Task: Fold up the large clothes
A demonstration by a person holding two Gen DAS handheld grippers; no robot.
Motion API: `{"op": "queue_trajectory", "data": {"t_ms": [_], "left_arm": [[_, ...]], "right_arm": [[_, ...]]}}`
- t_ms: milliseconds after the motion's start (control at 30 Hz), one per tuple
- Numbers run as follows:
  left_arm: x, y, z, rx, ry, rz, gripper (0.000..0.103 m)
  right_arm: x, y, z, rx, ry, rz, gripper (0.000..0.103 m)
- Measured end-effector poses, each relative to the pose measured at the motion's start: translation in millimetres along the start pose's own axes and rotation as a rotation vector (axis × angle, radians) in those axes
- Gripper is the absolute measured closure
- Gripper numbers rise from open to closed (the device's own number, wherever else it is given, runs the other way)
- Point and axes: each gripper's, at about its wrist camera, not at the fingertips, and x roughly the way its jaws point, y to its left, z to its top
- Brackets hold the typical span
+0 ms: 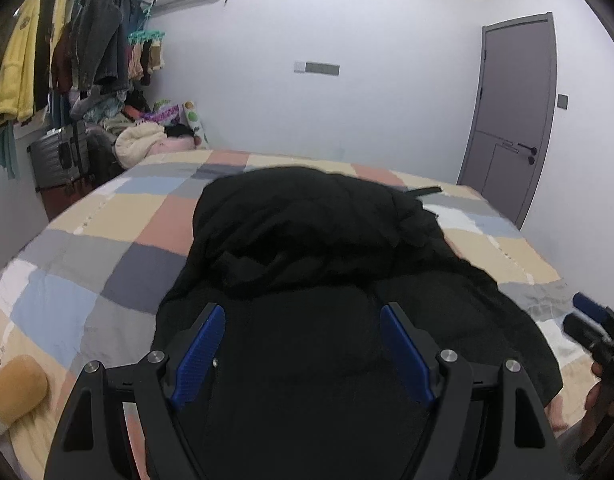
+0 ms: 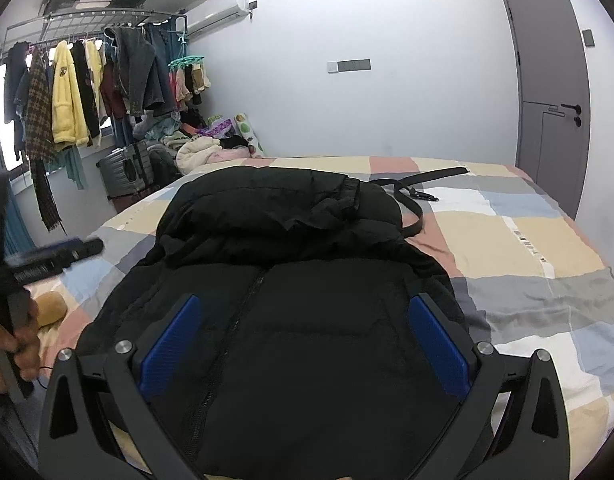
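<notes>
A large black puffer jacket (image 1: 307, 264) lies on the bed with the checked cover (image 1: 107, 232), its hood end bunched toward the far side. In the right wrist view the jacket (image 2: 291, 280) shows its front zipper (image 2: 243, 312) and a black strap (image 2: 419, 184) trailing off to the right. My left gripper (image 1: 303, 312) is open and empty, hovering over the jacket's near part. My right gripper (image 2: 305, 304) is open and empty over the zipper area. The right gripper shows at the right edge of the left wrist view (image 1: 591, 320); the left gripper shows at the left in the right wrist view (image 2: 55, 258).
A clothes rack (image 2: 87, 92) with hanging garments, a grey suitcase (image 2: 127, 172) and a heap of clothes (image 2: 203, 144) stand beyond the bed's far left. A grey door (image 2: 555, 92) is at the right. A tan plush item (image 1: 15, 388) lies at the bed's near left.
</notes>
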Motion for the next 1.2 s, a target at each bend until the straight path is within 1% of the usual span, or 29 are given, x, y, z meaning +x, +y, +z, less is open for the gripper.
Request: {"op": "queue_trajectory", "data": {"t_ms": [133,267,333,400,433,500,600,700,833,933,967,1033,1067,1100,1133,1167,1200], "left_arm": [[6,8,-8,-0.031,0.018,-0.011,0.024],[9,16,-13,-0.056,0.028,-0.023,0.024],[12,21,-14,-0.087,0.038,-0.034,0.024],[16,24,-15,-0.106,0.044,-0.042,0.024],[18,25,-16,-0.106,0.043,-0.039,0.024],[22,24,-18,-0.099,0.033,-0.027,0.024],[30,27,-20,-0.118,0.035,-0.025,0.024],[36,31,-21,-0.129,0.041,-0.028,0.024],[40,31,-22,-0.102,0.012,-0.005,0.024],[45,34,-25,-0.112,0.015,-0.011,0.024],[46,36,-26,-0.121,0.017,-0.015,0.024],[49,41,-26,-0.138,0.019,-0.015,0.024],[50,44,-27,-0.148,0.021,-0.016,0.024],[52,46,-27,-0.159,0.027,-0.019,0.024],[54,48,-27,-0.163,0.033,-0.019,0.024],[54,48,-27,-0.164,0.034,-0.018,0.024],[55,49,-27,-0.164,0.031,-0.019,0.024]], "right_arm": [[-1,1,1,0.002,-0.006,0.003,0.000],[4,-3,6,0.030,0.005,0.024,0.000],[15,-9,13,0.062,0.025,0.043,0.000],[30,-20,23,0.127,0.052,0.080,0.001],[41,-26,29,0.158,0.072,0.098,0.002],[65,-34,40,0.182,0.107,0.105,0.013],[120,-49,56,0.221,0.182,0.104,0.020],[169,-54,68,0.215,0.226,0.080,0.024],[231,-62,77,0.299,0.260,0.093,0.026],[266,-62,80,0.320,0.284,0.053,0.026],[276,-62,81,0.327,0.289,0.039,0.028],[289,-62,82,0.347,0.306,0.035,0.046],[293,-61,83,0.342,0.314,0.048,0.067],[294,-57,86,0.316,0.318,0.034,0.069],[291,-52,92,0.285,0.296,0.026,0.072],[286,-48,98,0.260,0.268,0.033,0.077],[282,-47,102,0.244,0.250,0.029,0.081]]}}
